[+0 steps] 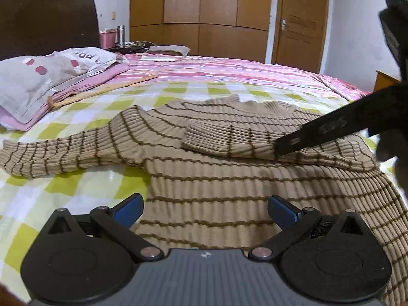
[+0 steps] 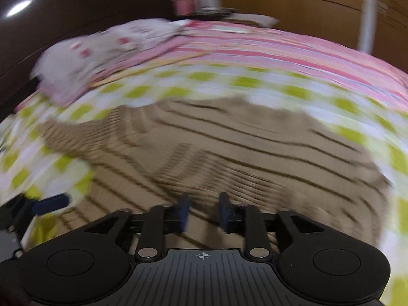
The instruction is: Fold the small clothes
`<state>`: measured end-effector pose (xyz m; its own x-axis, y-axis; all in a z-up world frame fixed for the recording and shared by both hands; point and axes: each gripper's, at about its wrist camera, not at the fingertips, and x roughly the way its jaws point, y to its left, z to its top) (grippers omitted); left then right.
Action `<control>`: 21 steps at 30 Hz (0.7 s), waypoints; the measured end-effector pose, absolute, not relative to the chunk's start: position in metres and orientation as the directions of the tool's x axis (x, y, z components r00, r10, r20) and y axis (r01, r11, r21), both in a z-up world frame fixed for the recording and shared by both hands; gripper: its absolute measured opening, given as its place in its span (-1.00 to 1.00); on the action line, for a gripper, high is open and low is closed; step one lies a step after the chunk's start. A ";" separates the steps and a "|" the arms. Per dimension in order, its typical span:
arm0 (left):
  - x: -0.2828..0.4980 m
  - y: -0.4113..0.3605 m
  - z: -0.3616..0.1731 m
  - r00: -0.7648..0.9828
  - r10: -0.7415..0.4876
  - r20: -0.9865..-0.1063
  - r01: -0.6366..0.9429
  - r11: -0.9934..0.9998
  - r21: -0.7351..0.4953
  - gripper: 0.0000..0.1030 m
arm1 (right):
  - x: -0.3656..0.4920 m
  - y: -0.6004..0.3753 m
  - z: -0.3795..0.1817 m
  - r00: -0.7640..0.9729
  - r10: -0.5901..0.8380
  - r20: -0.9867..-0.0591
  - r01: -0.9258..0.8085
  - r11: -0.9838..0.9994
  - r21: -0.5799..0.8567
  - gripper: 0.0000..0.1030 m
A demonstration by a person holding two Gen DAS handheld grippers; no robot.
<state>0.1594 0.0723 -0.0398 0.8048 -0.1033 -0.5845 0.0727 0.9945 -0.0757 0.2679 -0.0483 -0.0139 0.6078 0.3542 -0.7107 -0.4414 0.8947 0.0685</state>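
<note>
Sweater (image 1: 229, 178): lying flat mid-bed (image 1: 76, 191), one sleeve (image 1: 229, 140) crossing its chest for folding.
Left gripper (image 1: 204, 211): hovering wide open over the hem, empty.
Right gripper (image 2: 202, 211): jaws parted above the sweater, gripping nothing.

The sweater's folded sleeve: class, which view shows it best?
The left wrist view: the folded sleeve lies sharp across the sweater. The right wrist view is motion-blurred, so the sleeve is only a smeared shape.

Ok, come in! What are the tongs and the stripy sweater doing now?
Left tongs open, empty, above hem. Right tongs parted, nothing gripped. Beige ribbed brown-striped sweater flat on checked bedsheet, one sleeve folded across. Nothing blocking.
</note>
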 end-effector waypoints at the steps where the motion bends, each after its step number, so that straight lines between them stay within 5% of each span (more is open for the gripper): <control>1: 0.160 0.075 -0.039 0.805 -0.102 -0.584 0.069 0.995 -0.079 1.00 | 0.268 -0.037 -0.015 0.604 0.365 -0.709 -0.478 0.877 0.045 -0.27; 7: 0.163 0.084 -0.041 0.802 -0.095 -0.589 0.052 0.995 -0.089 1.00 | 0.278 0.009 -0.027 0.586 0.345 -0.733 -0.581 0.810 -0.084 -0.28; 12: 0.163 0.086 -0.040 0.804 -0.093 -0.587 0.048 0.995 -0.093 1.00 | 0.286 0.018 -0.026 0.577 0.336 -0.745 -0.585 0.806 -0.089 -0.95; 19: 0.165 0.087 -0.041 0.804 -0.091 -0.588 0.040 0.994 -0.099 1.00 | 0.275 0.029 -0.015 0.584 0.419 -0.695 -0.624 0.780 -0.055 -0.94; 21: 0.164 0.086 -0.041 0.805 -0.086 -0.588 0.041 0.995 -0.090 1.00 | 0.279 0.033 -0.025 0.527 0.422 -0.738 -0.647 0.762 -0.025 -0.81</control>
<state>0.1640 0.0855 -0.0407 0.8046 -0.0859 -0.5875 0.0406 0.9951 -0.0900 0.2786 0.0329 -0.0251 0.5268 0.4225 -0.7376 -0.6466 0.7624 -0.0251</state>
